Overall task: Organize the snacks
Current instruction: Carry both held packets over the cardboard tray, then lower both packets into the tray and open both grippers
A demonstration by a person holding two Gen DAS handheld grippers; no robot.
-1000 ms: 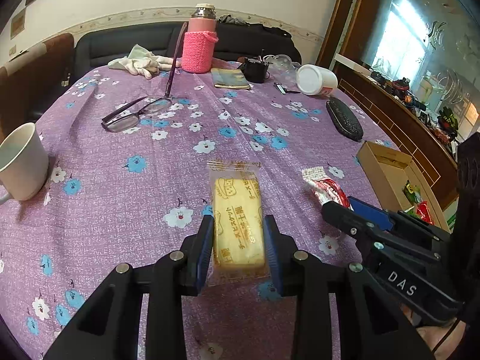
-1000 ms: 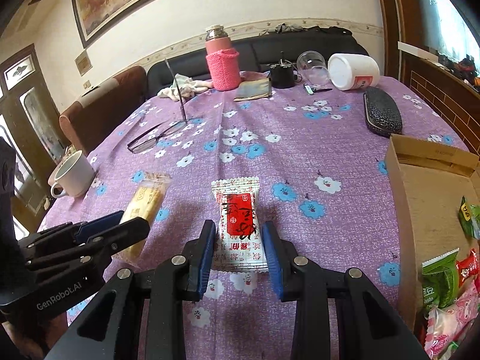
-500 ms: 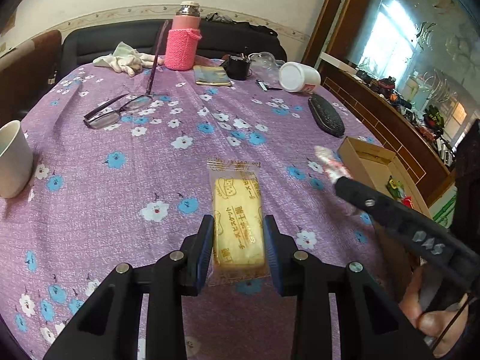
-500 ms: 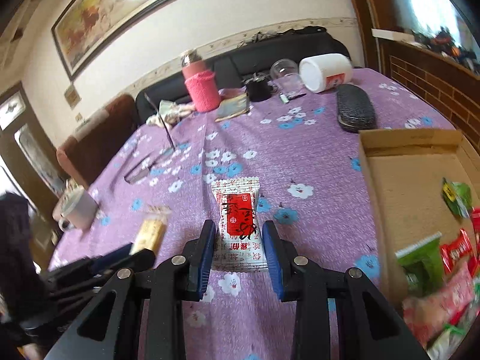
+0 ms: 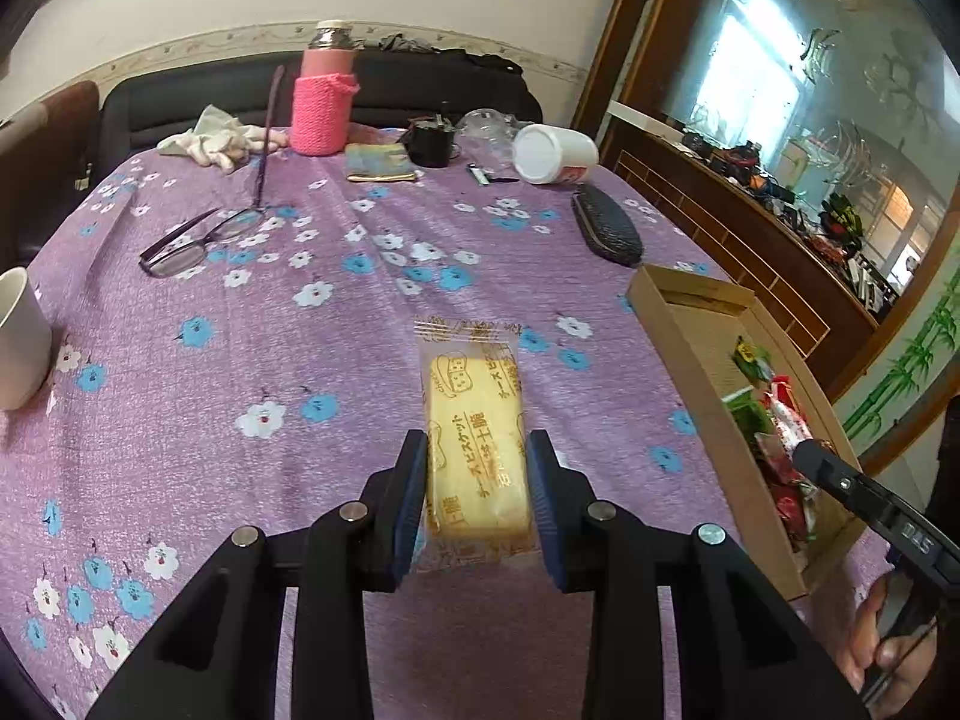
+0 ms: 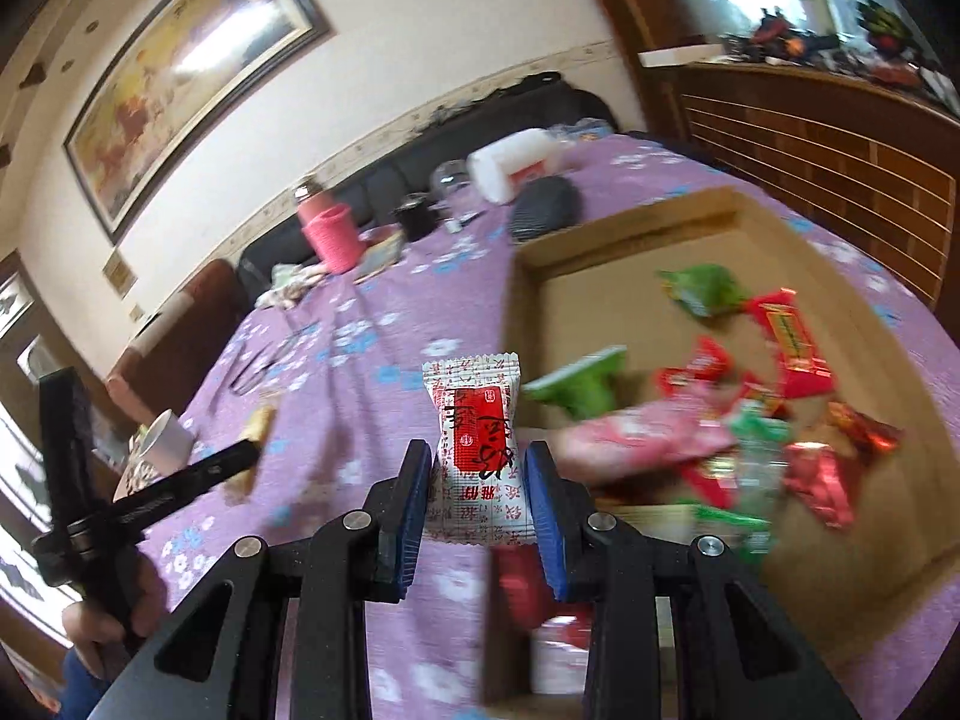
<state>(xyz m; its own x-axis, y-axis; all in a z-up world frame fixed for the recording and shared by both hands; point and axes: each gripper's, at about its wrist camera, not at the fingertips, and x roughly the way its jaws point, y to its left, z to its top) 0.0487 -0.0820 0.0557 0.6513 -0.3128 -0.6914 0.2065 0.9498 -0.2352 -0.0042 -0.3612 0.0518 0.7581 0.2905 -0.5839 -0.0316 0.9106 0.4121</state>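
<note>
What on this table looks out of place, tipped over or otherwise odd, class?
The white jar at the far end of the table lies on its side rather than upright, beside a clear glass container. The glasses lie open on the cloth. Nothing looks spilled or damaged.

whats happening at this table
A person is sorting snacks with a gripper in each hand. The left gripper holds a yellow biscuit packet above the purple tablecloth. The right gripper holds a red-and-white snack packet at the cardboard box, which already contains several snacks.
</note>
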